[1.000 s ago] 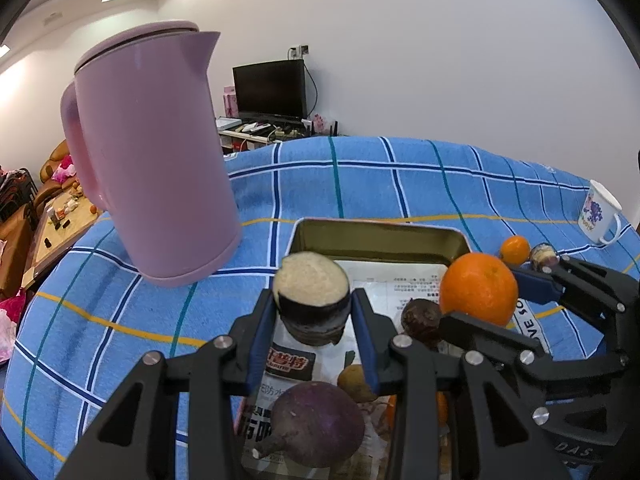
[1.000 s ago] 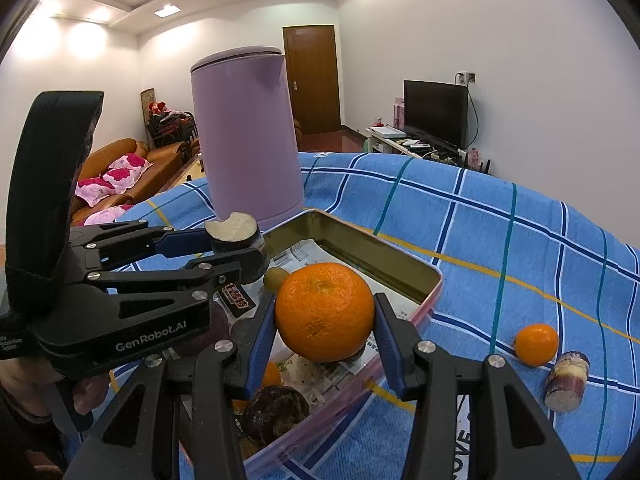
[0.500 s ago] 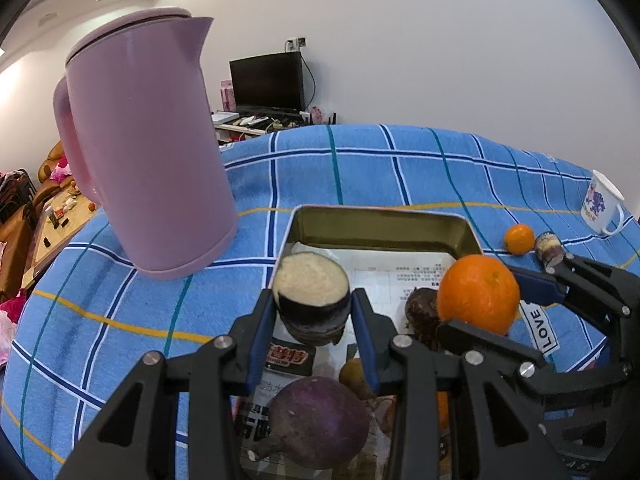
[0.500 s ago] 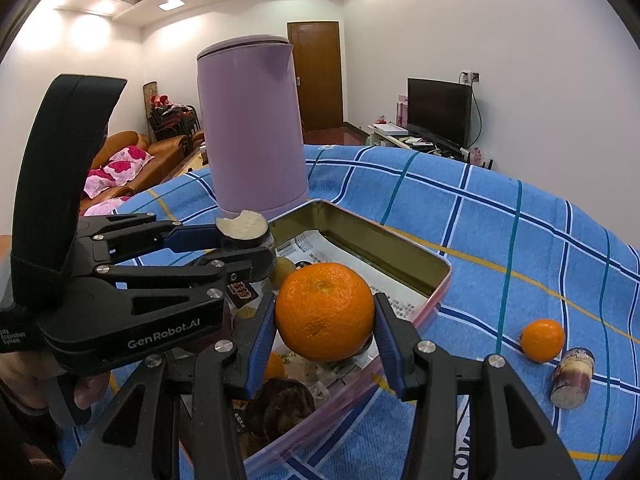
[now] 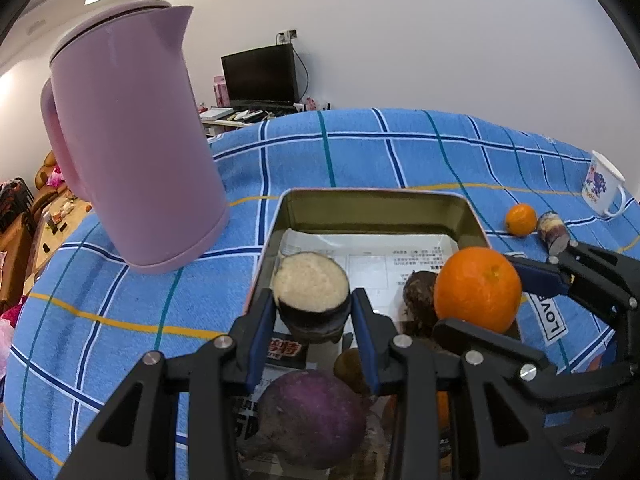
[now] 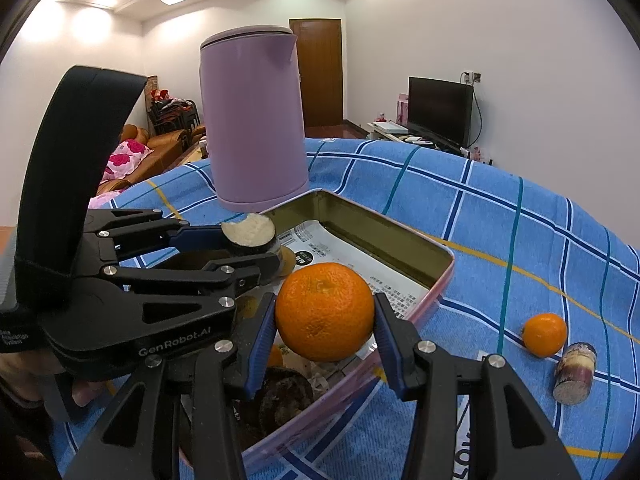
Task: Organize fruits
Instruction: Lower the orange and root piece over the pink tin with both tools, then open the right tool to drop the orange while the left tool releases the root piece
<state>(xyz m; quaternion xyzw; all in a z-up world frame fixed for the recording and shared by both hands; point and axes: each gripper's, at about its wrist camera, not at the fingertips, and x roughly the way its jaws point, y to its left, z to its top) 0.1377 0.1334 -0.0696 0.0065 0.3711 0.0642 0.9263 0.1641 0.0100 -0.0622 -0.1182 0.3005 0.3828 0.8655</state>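
My left gripper is shut on a dark sugarcane piece with a pale cut top, held above the paper-lined metal tray. It also shows in the right wrist view. My right gripper is shut on a large orange, held over the tray's near right edge; the orange also shows in the left wrist view. In the tray lie a purple round fruit and several dark and brown fruits.
A tall pink kettle stands left of the tray on the blue checked cloth. A small orange and a short sugarcane piece lie on the cloth right of the tray. A white mug stands far right.
Both grippers have drawn back and risen slightly with their loads; the tray and kettle sit a little farther away. Both grips are unchanged.
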